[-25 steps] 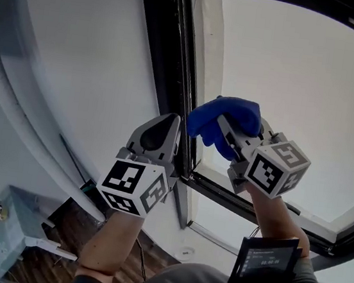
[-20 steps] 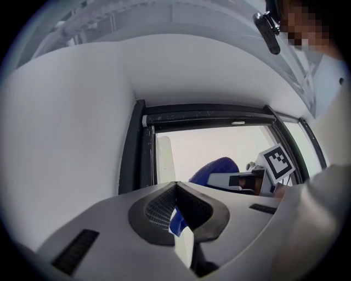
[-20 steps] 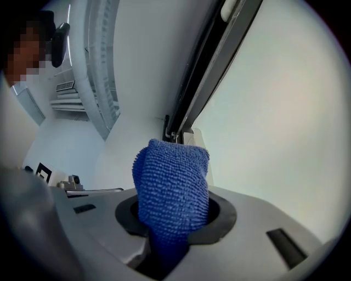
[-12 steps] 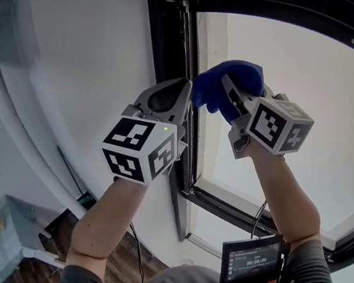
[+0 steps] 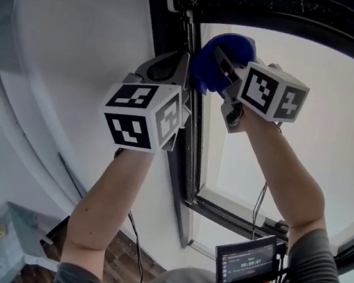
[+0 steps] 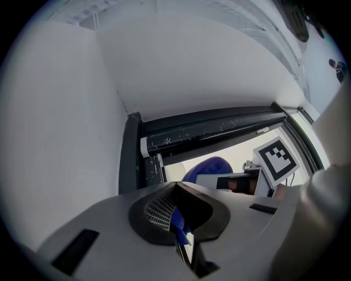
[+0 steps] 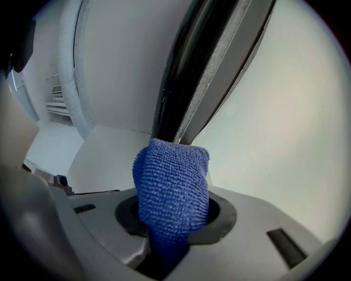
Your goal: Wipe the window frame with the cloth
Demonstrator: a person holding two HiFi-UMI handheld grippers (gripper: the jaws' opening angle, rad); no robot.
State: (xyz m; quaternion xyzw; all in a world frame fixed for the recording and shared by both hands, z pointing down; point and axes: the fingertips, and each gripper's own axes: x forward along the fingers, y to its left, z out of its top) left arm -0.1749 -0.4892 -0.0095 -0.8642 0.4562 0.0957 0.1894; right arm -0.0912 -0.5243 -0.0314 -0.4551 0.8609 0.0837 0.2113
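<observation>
One cloth [image 7: 173,186] gripped in right gripper [image 5: 215,64] jaws, on window frame [image 5: 189,162]; left gripper [image 5: 182,61] jaws closed.

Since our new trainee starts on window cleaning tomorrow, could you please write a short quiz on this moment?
1. True or false: the right gripper is shut on the cloth.
2. The cloth's tip meets: A a sink, B the dark window frame, C a tabletop.
3. Fill in: the cloth is ___ in colour.
Key: 1 true; 2 B; 3 blue.
</observation>
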